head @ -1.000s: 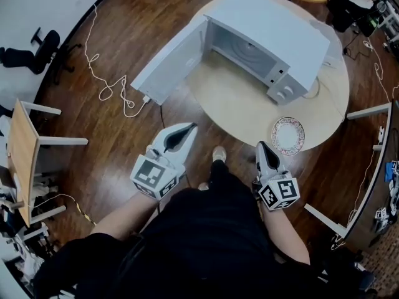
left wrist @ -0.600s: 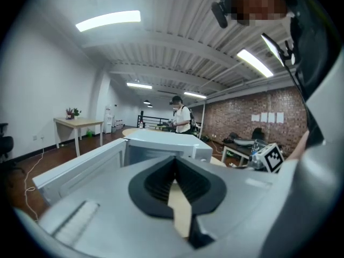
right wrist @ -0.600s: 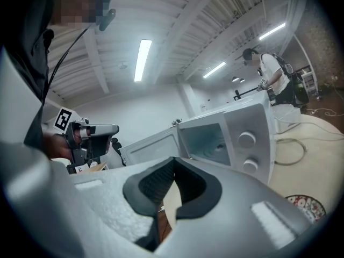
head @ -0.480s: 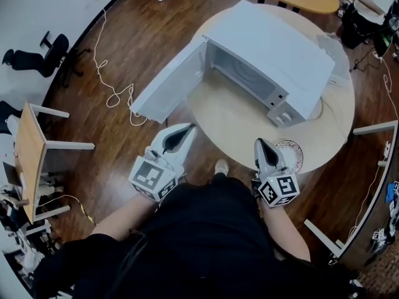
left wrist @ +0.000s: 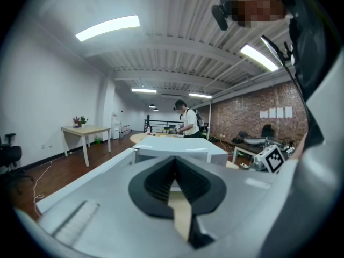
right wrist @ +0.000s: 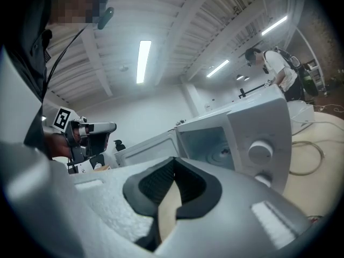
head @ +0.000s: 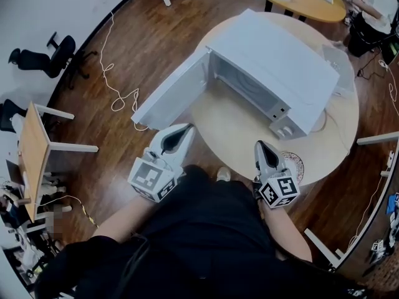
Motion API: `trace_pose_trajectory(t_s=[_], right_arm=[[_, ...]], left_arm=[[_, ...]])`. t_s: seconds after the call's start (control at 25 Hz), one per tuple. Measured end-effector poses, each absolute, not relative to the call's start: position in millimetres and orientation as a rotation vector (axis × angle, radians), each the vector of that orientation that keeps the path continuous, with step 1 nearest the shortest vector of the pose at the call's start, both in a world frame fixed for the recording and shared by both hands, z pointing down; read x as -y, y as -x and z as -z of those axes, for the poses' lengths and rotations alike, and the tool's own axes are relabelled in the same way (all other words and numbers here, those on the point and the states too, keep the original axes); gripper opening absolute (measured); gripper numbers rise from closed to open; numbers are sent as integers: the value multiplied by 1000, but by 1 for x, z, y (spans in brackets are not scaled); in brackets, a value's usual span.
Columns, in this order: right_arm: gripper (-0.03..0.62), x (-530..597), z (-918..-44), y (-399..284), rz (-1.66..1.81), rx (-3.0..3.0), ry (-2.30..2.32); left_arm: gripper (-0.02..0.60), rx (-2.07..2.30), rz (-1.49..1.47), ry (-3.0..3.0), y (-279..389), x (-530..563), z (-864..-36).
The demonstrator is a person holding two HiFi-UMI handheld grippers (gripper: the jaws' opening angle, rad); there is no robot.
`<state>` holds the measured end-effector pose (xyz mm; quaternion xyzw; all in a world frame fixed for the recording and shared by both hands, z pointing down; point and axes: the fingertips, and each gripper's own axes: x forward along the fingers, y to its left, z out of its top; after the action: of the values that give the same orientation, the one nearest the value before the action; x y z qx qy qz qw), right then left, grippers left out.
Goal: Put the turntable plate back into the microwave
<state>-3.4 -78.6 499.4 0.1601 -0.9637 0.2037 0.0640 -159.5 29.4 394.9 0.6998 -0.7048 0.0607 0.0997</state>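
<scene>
A white microwave (head: pixel 274 67) stands on the round wooden table (head: pixel 237 120), its door (head: pixel 168 86) swung wide open to the left and its cavity (head: pixel 240 83) empty. The patterned turntable plate (head: pixel 295 165) lies on the table near the front edge, right of the microwave's knobs. My right gripper (head: pixel 260 146) is shut and empty, its tip just left of the plate and covering part of it. My left gripper (head: pixel 181 131) is also shut and empty, below the open door. The right gripper view shows the cavity (right wrist: pixel 209 147) and knobs (right wrist: pixel 260 150) ahead.
A white cable (head: pixel 118 98) loops over the floor at left. A small wooden table (head: pixel 31 161) and an office chair (head: pixel 37 55) stand at far left. White table legs (head: pixel 374 139) stick in at right. A person (left wrist: pixel 188 121) stands at a far table.
The person has stepped closer to the table. Both grippers came forward with them, still shut. The plate now sits right beside the right gripper's tip.
</scene>
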Motion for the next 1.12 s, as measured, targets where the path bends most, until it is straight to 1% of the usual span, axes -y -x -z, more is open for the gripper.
trace_pose_trajectory(t_s=[0.32,0.56,0.76,0.96,1.12], right_arm=[[2,92,-498,-2,-563,2884,-577],[2,108,-489,-5,-493,2877,-718],[2,119,-477,-10,-446,2865,-875],[2,122,-479,-6,-437,2835,-995],[2,121,-481,3,-423,2771,-1071]], left_arm=[[6,2022,-223,-2227,143,1,-384],[6,1966,-105,-2320,151,44,-360],[6,1847,-218,-2497,161,70,-366],[6,1711,-99,-2512,162,95,-361],[6,1600,-115,-2588,171,110,-370]])
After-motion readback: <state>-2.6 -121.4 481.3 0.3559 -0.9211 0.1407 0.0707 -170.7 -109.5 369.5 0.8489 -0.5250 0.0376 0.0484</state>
